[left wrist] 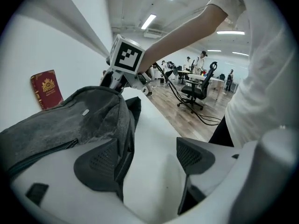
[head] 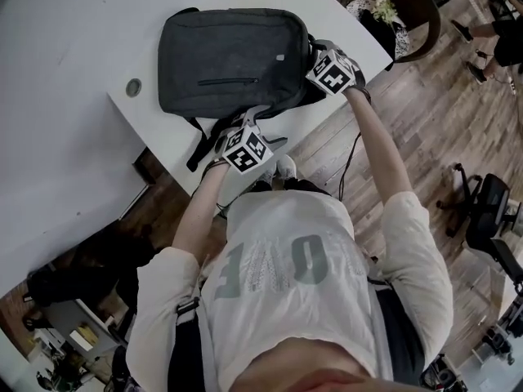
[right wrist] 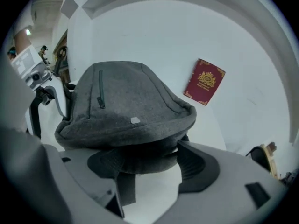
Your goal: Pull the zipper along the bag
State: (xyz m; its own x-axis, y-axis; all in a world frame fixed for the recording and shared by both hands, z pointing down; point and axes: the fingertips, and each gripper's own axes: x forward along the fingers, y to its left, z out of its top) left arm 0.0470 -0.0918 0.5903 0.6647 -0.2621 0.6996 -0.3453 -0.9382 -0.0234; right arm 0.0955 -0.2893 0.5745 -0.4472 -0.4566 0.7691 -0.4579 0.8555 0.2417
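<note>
The bag [head: 229, 60], a dark grey backpack, is laid flat on the white counter [head: 65, 47]. Its front-pocket zipper [right wrist: 100, 95] looks closed, and no pull is seen to be held. The right gripper [right wrist: 142, 155] is set at the bag's end, jaws wide apart around its edge and not clamped. The left gripper [left wrist: 147, 146] is spread open just beside the bag's side, with nothing held. A red booklet [right wrist: 204, 81] lies nearby. The pull is judged not yet begun, so the whole task is left.

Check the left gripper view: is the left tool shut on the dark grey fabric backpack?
No, the left tool shows jaws apart over bare white table, the backpack beside one jaw.
</note>
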